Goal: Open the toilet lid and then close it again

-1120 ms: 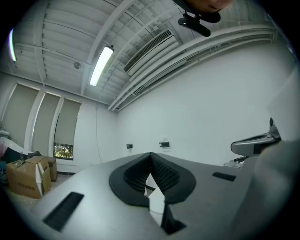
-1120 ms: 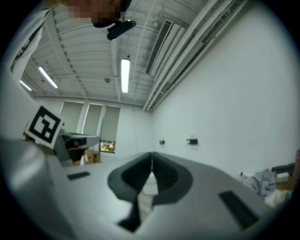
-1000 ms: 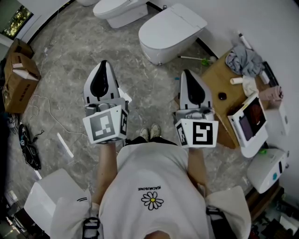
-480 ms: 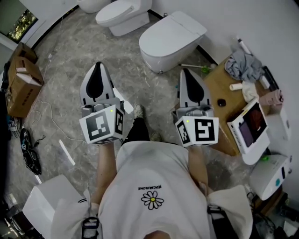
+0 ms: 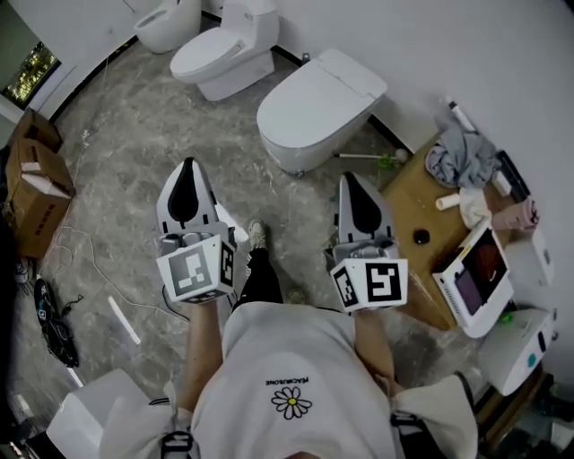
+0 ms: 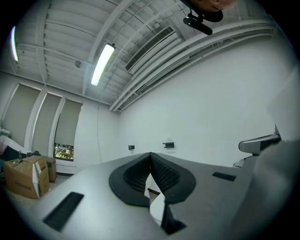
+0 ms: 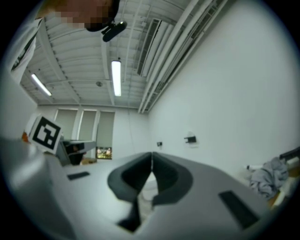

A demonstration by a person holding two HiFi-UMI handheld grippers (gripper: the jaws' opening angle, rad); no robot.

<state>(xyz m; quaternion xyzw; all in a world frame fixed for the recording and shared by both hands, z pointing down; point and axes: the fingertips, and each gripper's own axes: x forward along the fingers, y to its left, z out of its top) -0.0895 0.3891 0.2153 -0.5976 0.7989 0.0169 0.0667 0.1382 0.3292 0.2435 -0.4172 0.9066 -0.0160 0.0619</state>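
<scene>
Item 1. A white, rounded, wall-side toilet (image 5: 289, 149) is set on the grey marbled floor (image 5: 134, 134), ahead of both grippers and well apart from them. Its flat white lid (image 5: 323, 94) is seen lowered, fully covering the bowl.

Item 2. The left gripper (image 5: 187, 165), a grey-and-black handheld tool with a marker cube, is held out over the floor, pointed towards the toilets. In the left gripper view its black ribbed fingers (image 6: 133, 176) are seen pressed together, with nothing caught between them.

Item 3. The right gripper (image 5: 345, 177), of the same make, is held beside the edge of the wooden surface (image 5: 413, 202). Its fingers (image 7: 133, 176) are likewise seen closed against each other, and nothing is held.

Item 4. Two further white toilets, one with a cistern (image 5: 220, 54) and one at the far corner (image 5: 166, 22), are placed further along the same wall.

Item 5. On the wooden surface are noted a crumpled grey cloth (image 5: 460, 157), a small black round object (image 5: 421, 237) and a white-framed device with a dark screen (image 5: 473, 272).

Item 6. An open brown cardboard box (image 5: 31, 184) is recorded on the floor at the left.
</scene>
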